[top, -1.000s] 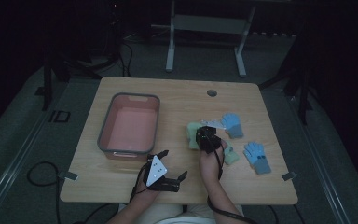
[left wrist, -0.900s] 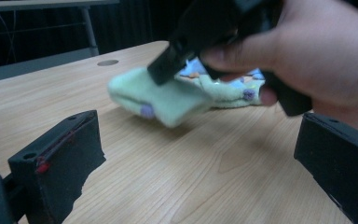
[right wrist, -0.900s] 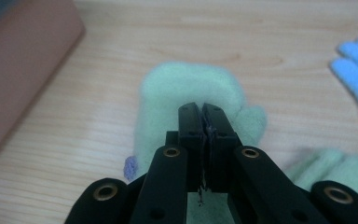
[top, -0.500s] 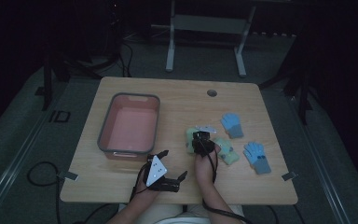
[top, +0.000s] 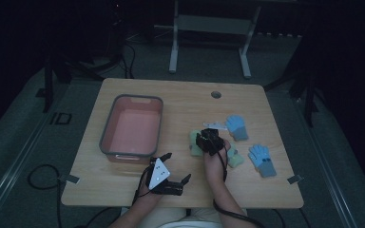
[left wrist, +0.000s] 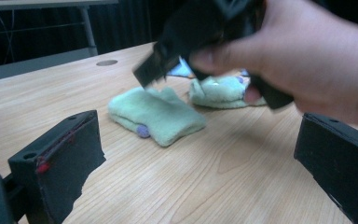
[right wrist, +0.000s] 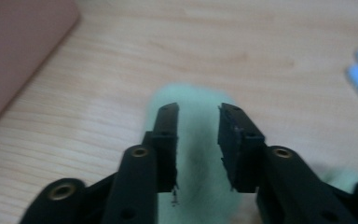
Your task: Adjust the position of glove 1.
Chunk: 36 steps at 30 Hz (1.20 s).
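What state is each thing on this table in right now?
Left gripper: open, holding nothing.
Right gripper: open, poised over a green glove.
Green glove: lying flat on the table.
Second green glove: lying crumpled.
Two blue gloves: lying flat.
Pink bin: upright, empty.

The tabletop point(top: 123, 190) is pale wood with a fine streaked grain. The tub point(top: 108, 133) near its left edge has a grey rim and a salmon-pink inside. Two gloves are pale green: one point(left wrist: 156, 114) carries a small purple dot (a second point(left wrist: 219, 91) lies behind it). Toward the right edge, two gloves are light blue point(top: 236, 126) point(top: 262, 160). Both grippers point(top: 168, 173) point(top: 210, 140) are black; the left gripper's jaws show flecks of red, and a white three-cornered plate point(top: 158, 171) sits on top.
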{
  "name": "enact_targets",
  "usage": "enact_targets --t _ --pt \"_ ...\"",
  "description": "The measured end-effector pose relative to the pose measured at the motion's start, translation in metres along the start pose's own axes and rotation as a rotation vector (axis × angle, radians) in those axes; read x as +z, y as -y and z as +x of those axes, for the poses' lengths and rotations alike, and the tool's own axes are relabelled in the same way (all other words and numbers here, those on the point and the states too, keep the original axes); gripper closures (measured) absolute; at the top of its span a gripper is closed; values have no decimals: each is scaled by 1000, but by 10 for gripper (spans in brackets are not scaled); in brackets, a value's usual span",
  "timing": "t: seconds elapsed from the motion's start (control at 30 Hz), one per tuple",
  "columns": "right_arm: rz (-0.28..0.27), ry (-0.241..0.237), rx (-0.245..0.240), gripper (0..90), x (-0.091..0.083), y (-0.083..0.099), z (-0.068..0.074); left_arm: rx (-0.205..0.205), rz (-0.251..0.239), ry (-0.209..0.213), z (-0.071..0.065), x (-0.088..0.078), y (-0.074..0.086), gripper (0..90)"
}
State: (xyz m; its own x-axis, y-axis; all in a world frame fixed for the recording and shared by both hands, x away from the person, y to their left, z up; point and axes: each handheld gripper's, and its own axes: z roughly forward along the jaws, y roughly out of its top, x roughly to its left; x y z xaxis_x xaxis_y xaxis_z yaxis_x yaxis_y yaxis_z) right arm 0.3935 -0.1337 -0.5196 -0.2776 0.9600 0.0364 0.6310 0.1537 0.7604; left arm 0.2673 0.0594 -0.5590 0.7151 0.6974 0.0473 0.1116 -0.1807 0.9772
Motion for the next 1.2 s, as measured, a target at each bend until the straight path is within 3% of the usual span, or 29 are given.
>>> enact_targets --t 0.1,0.17,0.2,0.23,0.3,0.43,0.47,0.53,0.6,0.67,0.73,0.9,1.03,1.2 --pt "-58 -31 -83 652 -13 -9 -10 -3 -1 2 0 0 0 7" --pt "-69 -47 -113 656 -20 -13 -19 -4 0 2 0 0 0 7" --pt "-69 -47 -113 656 -20 -13 -19 -4 0 2 0 0 0 7" --pt "-68 -78 -139 667 -26 -16 -31 -3 2 2 0 0 0 7" --pt "-74 -126 -157 668 -30 -17 -42 -1 2 1 0 0 0 7" --pt "-76 -159 -196 683 -37 -18 -57 -2 3 2 0 0 0 7" --pt "-76 -181 -229 683 -43 -17 -71 -2 4 3 0 0 0 7" --pt "-78 -224 -253 683 -47 -16 -84 -1 3 2 0 0 0 7" --pt "-84 -226 -259 683 -50 -15 -90 0 3 2 0 0 0 7" --pt "-71 -245 -270 683 -53 -11 -107 5 8 1 0 1 0 7" --pt "-56 -247 -293 681 -55 -7 -116 5 7 0 0 1 0 7" --pt "-6 -258 -348 661 -53 6 -130 4 7 -1 0 1 0 7" --pt "33 -253 -385 647 -50 12 -132 4 8 -1 0 1 0 7" --pt "84 -329 -393 615 -41 33 -131 3 8 1 0 1 0 8"
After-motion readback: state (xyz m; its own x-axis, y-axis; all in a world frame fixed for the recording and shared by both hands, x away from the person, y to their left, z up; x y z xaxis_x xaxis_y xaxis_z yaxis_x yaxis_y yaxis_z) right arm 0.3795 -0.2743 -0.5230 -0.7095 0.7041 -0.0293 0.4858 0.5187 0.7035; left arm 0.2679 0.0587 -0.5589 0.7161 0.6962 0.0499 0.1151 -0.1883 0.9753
